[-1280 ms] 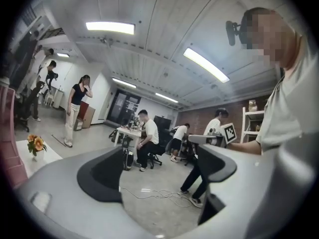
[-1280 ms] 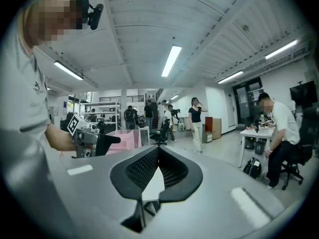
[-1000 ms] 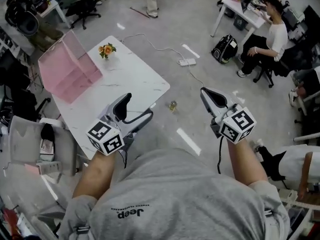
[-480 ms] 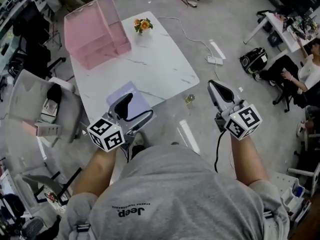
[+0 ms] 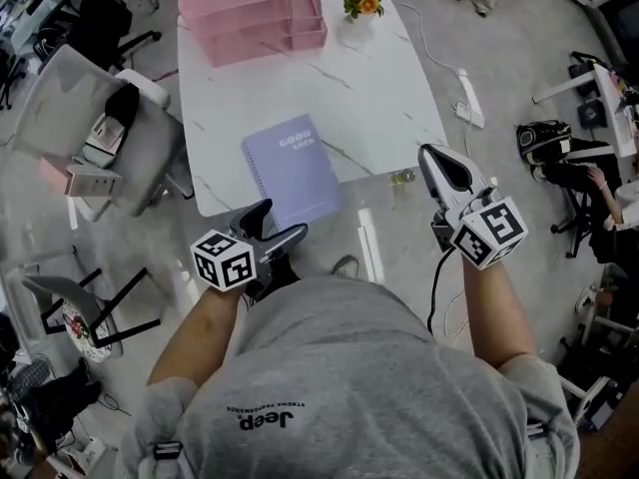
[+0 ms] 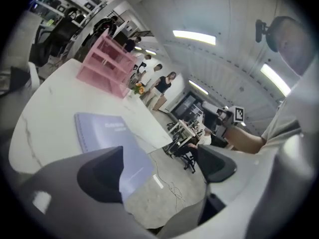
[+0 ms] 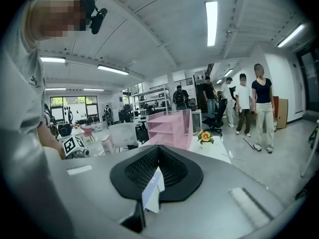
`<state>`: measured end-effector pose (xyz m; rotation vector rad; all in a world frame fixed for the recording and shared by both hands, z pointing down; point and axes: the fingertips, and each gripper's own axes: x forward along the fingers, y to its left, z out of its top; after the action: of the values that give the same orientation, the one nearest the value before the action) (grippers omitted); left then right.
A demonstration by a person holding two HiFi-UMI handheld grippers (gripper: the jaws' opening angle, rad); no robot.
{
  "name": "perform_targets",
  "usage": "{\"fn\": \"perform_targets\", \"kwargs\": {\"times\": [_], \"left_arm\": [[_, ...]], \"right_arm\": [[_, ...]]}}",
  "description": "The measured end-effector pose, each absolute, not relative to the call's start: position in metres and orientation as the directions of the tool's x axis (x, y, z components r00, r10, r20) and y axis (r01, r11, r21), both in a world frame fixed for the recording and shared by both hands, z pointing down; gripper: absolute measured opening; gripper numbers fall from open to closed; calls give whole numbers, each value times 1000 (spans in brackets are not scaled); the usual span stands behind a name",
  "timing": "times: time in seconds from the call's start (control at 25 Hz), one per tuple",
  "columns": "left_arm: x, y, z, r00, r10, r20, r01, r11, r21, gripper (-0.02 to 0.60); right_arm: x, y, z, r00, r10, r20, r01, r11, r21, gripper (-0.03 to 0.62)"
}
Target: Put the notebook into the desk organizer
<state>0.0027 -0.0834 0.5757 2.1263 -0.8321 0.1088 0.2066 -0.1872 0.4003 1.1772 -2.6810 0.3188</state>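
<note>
A lavender spiral notebook (image 5: pixel 291 172) lies flat near the front edge of the white marble table (image 5: pixel 389 88). The pink desk organizer (image 5: pixel 250 6) stands at the table's far end. My left gripper (image 5: pixel 276 224) hovers just short of the table's front edge, open and empty. In the left gripper view the notebook (image 6: pixel 105 133) shows beyond the left gripper (image 6: pixel 159 168) and the organizer (image 6: pixel 106 66) stands farther back. My right gripper (image 5: pixel 431 155) is off the table's right corner, over the floor, shut. In the right gripper view the pads (image 7: pixel 174 171) meet, with a small white tab at the seam.
A small vase of orange flowers (image 5: pixel 361 3) stands beside the organizer. Grey chairs (image 5: pixel 95 118) crowd the table's left side. On the floor to the right lie a power strip (image 5: pixel 468 98) with its cable and a small jar (image 5: pixel 402 177). People stand and sit farther off.
The head view has swung so the table now lies straight ahead, and the notebook has come fully into sight. Both grippers keep their jaws as they were.
</note>
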Motion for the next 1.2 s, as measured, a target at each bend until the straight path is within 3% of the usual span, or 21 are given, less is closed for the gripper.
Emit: {"fn": "perform_targets", "kwargs": {"times": [0.2,0.4,0.8,1.12,1.2], "left_arm": [[-23,-71,647,749,-524,406,-582,-227,781,499],[-16,-69,699,783,-485,389,-473,-59,879,499],[30,-87,730,866,-407,289,-296,46,954,494],[40,-93,741,875,-423,236,-210,109,972,269],[42,-96,738,876,-432,216,-190,103,976,171]], "right_arm": [[186,-194,424,-688,-657,307,-715,686,-136,3],[176,-200,436,-689,-638,343,-708,693,-135,3],[190,-195,455,-652,-639,407,-736,663,-139,3],[201,-187,458,-620,-649,441,-760,636,-132,3],[202,-185,459,-615,-650,446,-764,632,-132,3]]}}
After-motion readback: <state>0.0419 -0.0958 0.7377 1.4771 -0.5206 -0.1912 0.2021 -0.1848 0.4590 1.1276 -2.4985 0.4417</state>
